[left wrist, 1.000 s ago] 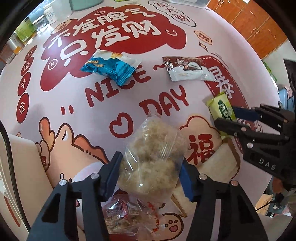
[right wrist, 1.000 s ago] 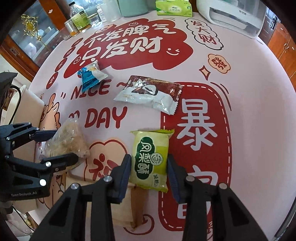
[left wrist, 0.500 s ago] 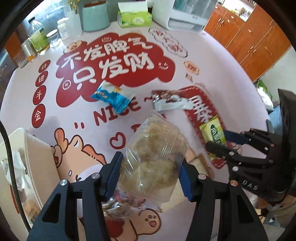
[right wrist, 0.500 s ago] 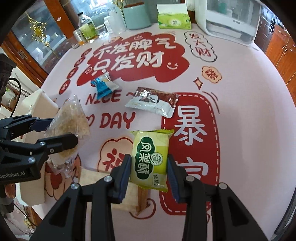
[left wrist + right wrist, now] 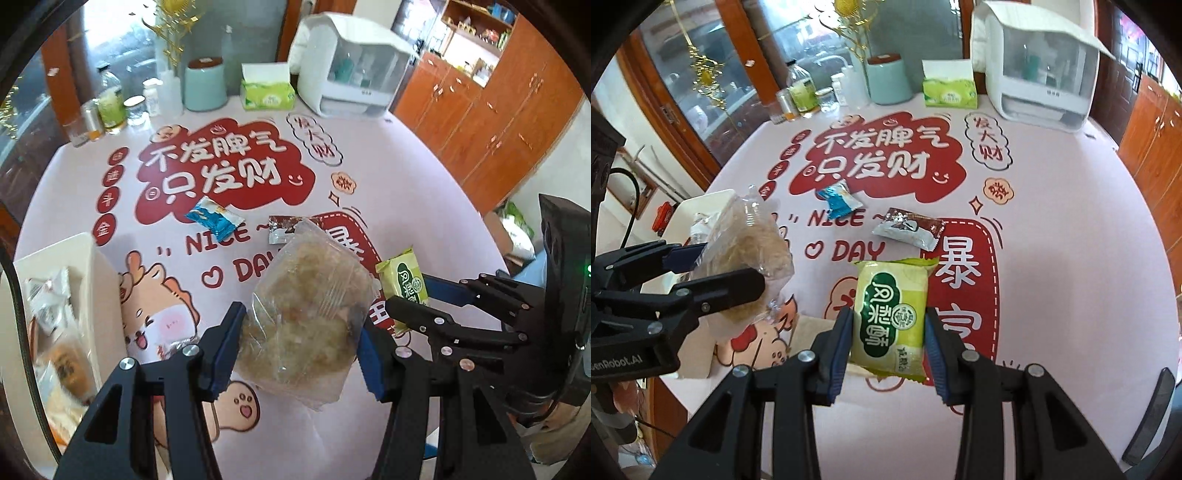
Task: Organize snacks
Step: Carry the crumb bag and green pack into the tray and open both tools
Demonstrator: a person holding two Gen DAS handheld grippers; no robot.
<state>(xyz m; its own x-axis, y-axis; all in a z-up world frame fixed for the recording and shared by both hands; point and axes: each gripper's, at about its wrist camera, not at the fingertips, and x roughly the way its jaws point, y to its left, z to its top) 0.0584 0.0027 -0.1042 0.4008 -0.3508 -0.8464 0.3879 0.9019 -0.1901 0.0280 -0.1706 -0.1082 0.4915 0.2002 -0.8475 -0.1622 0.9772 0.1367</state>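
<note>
Snacks are partly sorted: several packets already lie in the white bin (image 5: 92,266) at near left. A clear bag (image 5: 306,314) is clamped in the left gripper (image 5: 299,347), a green packet (image 5: 890,317) in the right gripper (image 5: 888,347), both lifted above the table (image 5: 1052,221). A blue packet (image 5: 838,201) and a brown packet (image 5: 908,229) are left farther out.

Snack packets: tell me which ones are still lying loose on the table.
The blue packet and the brown-and-white packet. The clear bag is in the left gripper, the green packet in the right gripper.
</note>
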